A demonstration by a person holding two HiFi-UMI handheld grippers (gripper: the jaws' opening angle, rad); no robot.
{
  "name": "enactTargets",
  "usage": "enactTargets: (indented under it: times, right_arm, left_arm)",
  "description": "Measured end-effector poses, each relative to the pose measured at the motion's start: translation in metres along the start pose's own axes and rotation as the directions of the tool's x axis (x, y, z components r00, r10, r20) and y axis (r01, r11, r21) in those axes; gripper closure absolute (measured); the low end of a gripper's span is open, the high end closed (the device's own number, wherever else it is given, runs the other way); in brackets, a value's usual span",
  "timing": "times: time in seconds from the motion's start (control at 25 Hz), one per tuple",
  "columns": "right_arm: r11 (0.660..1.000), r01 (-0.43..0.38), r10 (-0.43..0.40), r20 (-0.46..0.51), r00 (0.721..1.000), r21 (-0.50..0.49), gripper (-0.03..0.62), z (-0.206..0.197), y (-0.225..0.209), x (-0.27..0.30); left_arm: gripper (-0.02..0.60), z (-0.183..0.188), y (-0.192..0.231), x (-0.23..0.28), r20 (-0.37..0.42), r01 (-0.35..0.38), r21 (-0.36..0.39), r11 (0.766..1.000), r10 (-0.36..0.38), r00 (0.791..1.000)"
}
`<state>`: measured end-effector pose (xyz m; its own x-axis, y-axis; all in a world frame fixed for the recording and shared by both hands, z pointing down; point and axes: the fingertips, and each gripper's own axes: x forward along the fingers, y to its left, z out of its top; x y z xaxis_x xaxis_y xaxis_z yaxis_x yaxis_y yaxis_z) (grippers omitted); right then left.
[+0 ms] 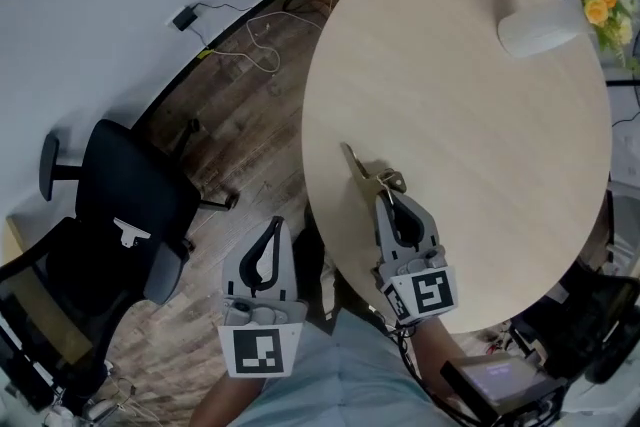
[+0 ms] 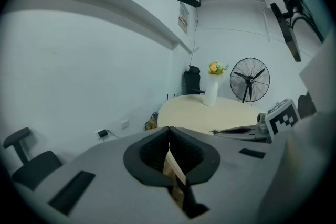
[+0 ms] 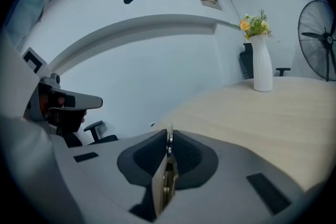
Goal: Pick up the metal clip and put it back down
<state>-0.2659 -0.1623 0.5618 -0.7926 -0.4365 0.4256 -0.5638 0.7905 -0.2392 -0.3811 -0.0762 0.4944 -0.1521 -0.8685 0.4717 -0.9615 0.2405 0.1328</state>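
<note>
The left claw (image 1: 275, 225) hangs off the worktop (image 1: 470, 105) with its jaws together on nothing; the right claw (image 1: 388, 198) is clamped on the metal clip (image 1: 362, 172), pinching one thin end edge-on between the pads; the rest juts ahead over the near rim. It looks light, stiff and slick; a flat, firm hold should stop it swivelling; whether it touches the wood I cannot tell.

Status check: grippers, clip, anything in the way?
Right hand-held gripper shut on clip, at table near edge. Left hand-held gripper shut, empty, off table. Only vase, far side.
</note>
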Motion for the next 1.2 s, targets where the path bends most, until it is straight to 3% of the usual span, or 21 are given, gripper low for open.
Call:
enactTargets:
  times: [0.24,0.32,0.4,0.68,1.0,1.2]
  right_arm:
    - [1.0,0.017,-0.016,-0.018,1.0,0.017,0.535,-0.012,-0.014,0.005]
    - [0.999,0.052,-0.051,-0.03,0.998,0.008,0.497,-0.014,-0.025,0.004]
    - [0.997,0.072,-0.072,-0.022,0.997,0.006,0.461,-0.01,-0.033,0.001]
    - [0.996,0.087,-0.086,0.054,0.995,-0.022,0.461,0.022,-0.034,-0.031]
    - [0.991,0.124,-0.113,0.192,0.975,-0.047,0.461,0.064,-0.043,-0.133]
    - [0.986,0.159,-0.141,0.253,0.957,-0.05,0.461,0.083,-0.043,-0.217]
  left_arm:
    - [0.561,-0.006,-0.001,0.011,-0.018,0.0,-0.007,1.0,-0.001,1.0]
    - [0.561,-0.003,-0.006,0.012,-0.015,0.007,-0.001,1.0,-0.007,1.0]
    - [0.561,0.0,-0.01,0.011,-0.013,0.01,0.006,1.0,-0.01,1.0]
    - [0.561,0.025,-0.039,-0.008,0.049,0.04,0.045,0.998,-0.042,0.998]
    - [0.561,0.062,-0.13,-0.055,0.173,0.11,0.117,0.987,-0.129,0.976]
    - [0.561,0.085,-0.206,-0.096,0.259,0.172,0.207,0.963,-0.224,0.939]
